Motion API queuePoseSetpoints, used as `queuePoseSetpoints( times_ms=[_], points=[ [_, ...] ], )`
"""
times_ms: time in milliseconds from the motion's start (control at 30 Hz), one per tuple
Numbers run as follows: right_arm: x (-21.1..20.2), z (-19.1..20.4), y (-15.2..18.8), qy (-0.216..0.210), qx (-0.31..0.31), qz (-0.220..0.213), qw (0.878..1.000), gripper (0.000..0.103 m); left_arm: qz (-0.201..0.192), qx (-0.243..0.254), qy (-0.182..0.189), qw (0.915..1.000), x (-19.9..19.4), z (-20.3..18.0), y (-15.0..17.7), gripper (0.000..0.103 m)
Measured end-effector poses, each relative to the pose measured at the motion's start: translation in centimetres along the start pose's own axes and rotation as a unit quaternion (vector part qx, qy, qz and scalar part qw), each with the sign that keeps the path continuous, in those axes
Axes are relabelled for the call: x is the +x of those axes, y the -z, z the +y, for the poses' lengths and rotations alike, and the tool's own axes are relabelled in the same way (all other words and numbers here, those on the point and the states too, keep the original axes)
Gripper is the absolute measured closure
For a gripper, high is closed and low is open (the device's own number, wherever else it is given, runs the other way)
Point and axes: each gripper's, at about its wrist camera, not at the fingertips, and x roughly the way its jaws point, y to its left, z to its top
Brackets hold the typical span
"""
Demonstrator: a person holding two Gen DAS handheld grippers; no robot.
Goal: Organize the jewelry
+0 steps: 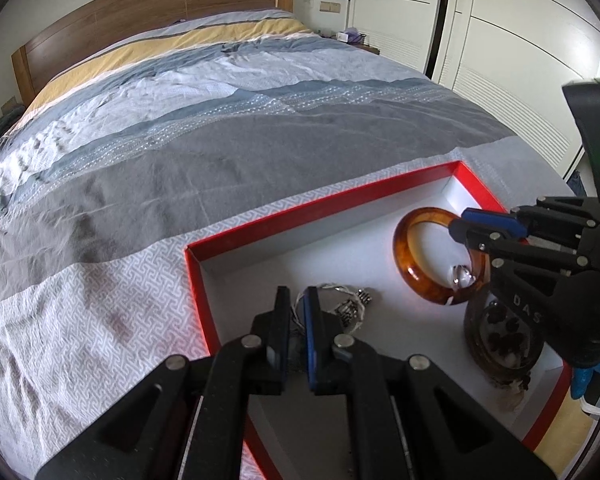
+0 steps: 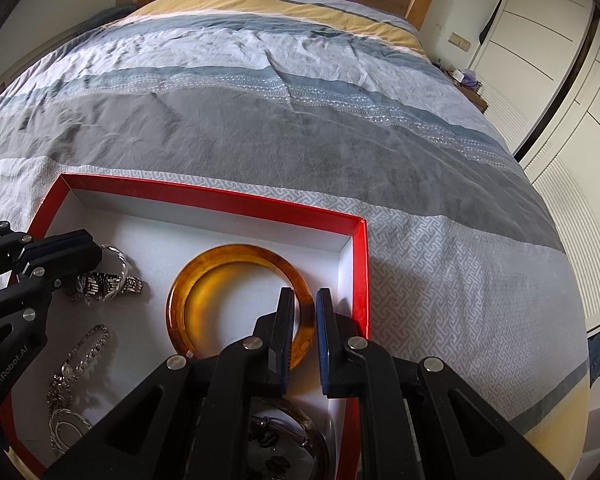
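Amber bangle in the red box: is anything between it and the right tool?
Nothing visible stands between them: the right tool is already closed on the amber bangle's rim, inside the red box.

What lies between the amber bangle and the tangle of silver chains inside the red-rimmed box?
Nothing: in the right wrist view, only bare white box floor separates the round amber bangle from the tangled silver chains.
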Motion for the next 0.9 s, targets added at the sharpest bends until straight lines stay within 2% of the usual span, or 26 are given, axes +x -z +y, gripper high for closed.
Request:
queuePoseSetpoints(
  times_ms=[167, 233, 300, 400, 833, 900],
  points=[
    [-0.4, -0.3, -0.1, -0.004, 0.008, -0.005, 1.0, 0.09, -0.001, -0.014, 0.017, 0.9998, -0.6, 0.2, 0.0, 0.096],
    [-0.8, -0.4, -0.1, -0.01, 0.013, -0.01, 1.0, 0.085, -0.002, -0.019, 0.02, 0.9996, -1.0, 0.3, 0.0, 0.092],
    [-1.2, -0.4, 0.0, -0.014, 0.018, -0.012, 1.0, 0.082, -0.006, -0.021, 0.022, 0.9995, -1.7, 0.3, 0.0, 0.082],
    [-2.3, -0.3, 0.0, -0.012, 0.024, -0.019, 0.999, 0.07, -0.012, -0.022, 0.024, 0.9994, -2.9, 0.4, -0.1, 0.077],
    [-9.4, 0.5, 2.0, -0.023, 0.059, -0.038, 0.997, 0.069, -0.032, -0.051, 0.008, 0.9982, -10.4, 1.5, 1.3, 0.066],
    [-10.8, 1.0, 2.4, -0.025, 0.062, -0.043, 0.997, 0.068, -0.034, -0.057, 0.002, 0.9978, -11.7, 1.9, 1.8, 0.061]
  ],
)
